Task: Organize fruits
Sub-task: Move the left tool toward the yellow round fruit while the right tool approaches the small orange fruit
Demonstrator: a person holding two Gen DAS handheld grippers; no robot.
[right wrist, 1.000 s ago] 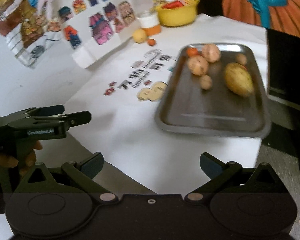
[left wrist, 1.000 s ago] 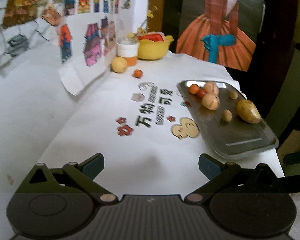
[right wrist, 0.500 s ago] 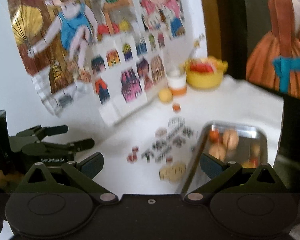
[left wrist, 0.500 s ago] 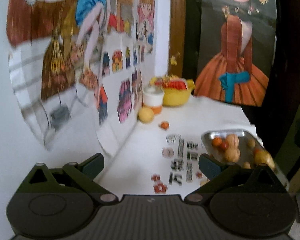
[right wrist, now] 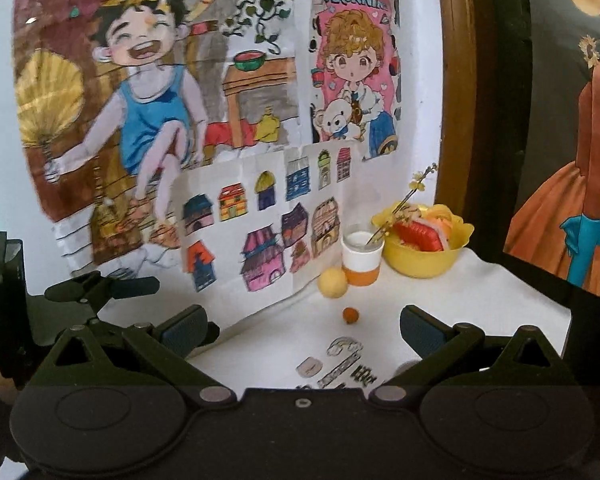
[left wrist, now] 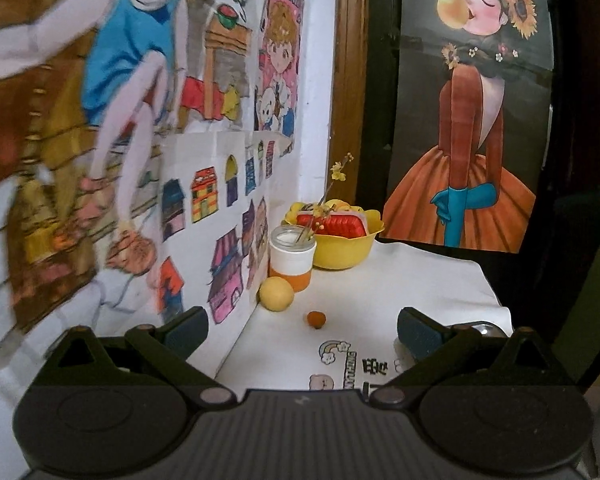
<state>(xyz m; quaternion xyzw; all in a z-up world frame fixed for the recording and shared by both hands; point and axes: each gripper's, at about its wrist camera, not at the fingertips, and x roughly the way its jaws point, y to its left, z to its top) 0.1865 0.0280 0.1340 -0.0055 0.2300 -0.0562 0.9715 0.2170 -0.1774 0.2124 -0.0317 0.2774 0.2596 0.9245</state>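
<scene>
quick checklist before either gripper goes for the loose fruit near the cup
1. Left gripper fingers open and holding nothing: ok.
2. Right gripper fingers open and holding nothing: ok.
3. Yellow fruit in view, on the white table beside the cup: ok, though it sits close to the cup and the wall.
4. Small orange fruit free on all sides: ok.
5. Metal tray in view as a drop spot: not ok, only a corner shows.
6. Either gripper close enough to grasp: not ok, both fruits lie beyond the fingers.
</scene>
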